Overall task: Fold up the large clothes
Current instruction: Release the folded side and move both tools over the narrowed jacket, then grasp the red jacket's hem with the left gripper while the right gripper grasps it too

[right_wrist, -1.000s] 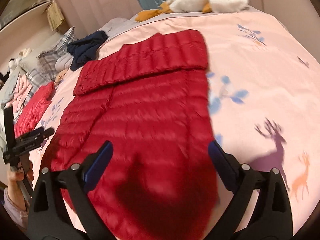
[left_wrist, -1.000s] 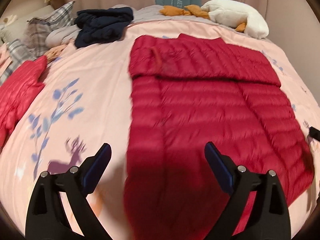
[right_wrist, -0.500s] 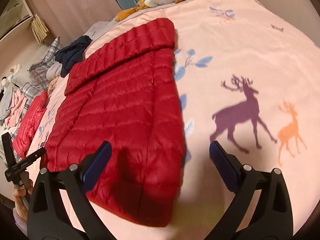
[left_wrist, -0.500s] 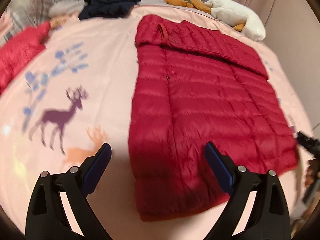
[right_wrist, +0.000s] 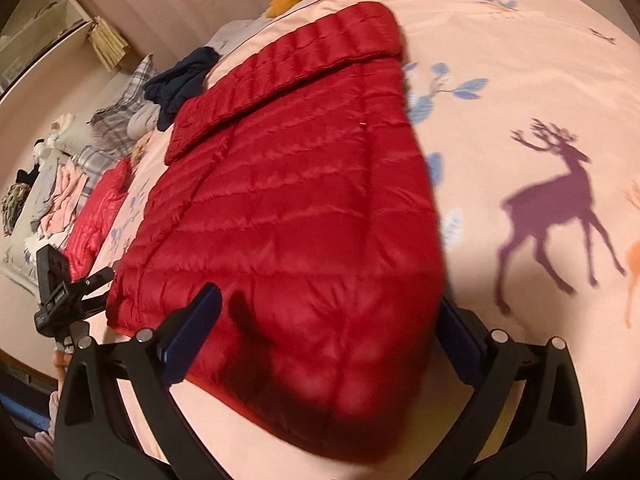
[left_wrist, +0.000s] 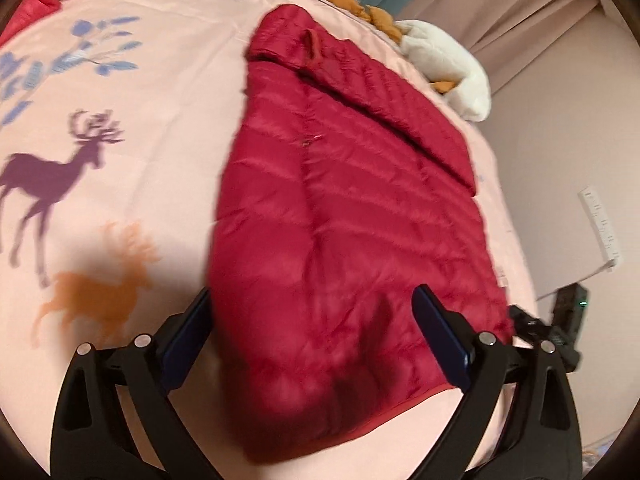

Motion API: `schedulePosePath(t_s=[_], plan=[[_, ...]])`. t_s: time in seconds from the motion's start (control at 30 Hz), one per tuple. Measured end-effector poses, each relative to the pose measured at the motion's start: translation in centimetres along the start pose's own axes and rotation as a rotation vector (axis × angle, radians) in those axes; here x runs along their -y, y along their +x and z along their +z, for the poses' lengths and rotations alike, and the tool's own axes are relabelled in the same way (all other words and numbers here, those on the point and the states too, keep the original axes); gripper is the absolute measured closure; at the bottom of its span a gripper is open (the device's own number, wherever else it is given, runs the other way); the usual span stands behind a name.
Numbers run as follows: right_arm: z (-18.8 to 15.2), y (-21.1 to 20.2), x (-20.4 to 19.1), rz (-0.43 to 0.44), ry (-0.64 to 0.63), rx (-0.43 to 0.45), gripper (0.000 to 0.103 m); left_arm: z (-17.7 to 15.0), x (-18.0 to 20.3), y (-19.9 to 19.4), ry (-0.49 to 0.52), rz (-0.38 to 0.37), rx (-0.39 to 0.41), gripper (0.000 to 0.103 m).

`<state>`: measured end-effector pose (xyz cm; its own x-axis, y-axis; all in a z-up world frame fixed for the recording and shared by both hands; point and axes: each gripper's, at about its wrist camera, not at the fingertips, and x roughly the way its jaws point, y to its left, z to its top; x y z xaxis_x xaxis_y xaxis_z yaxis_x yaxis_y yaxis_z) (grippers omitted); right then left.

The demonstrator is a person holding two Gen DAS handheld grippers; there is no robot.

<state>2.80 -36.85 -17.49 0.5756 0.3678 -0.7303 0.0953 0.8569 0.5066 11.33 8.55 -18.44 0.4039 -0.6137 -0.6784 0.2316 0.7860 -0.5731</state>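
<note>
Red down jacket (left_wrist: 352, 216) flat on bed (left_wrist: 132, 152), near edge. Left gripper (left_wrist: 316, 332) and right gripper (right_wrist: 328, 324) fingers apart, empty. Navy garment (right_wrist: 182, 80), plaid pillows (right_wrist: 116, 120) clearer in right view.

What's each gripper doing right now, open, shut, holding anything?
Left gripper: open, holding nothing, its fingers astride the red down jacket.
Right gripper: open, holding nothing, astride the jacket's other near corner.

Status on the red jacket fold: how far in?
Done: red jacket lies flat on the bed, far end already folded over into a band. In hand: left gripper and right gripper, jaws open, straddle its near corners. Left: grasping the near hem and folding it up.
</note>
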Motion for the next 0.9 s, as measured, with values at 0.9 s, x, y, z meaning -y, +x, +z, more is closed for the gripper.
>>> schedulePosePath(t_s=[0.9], plan=[[-1.4,-0.1,0.9,0.245,0.086,-0.021,0.022,-2.1,-0.4,0.0,-0.084,-0.221,-0.041,0.032]])
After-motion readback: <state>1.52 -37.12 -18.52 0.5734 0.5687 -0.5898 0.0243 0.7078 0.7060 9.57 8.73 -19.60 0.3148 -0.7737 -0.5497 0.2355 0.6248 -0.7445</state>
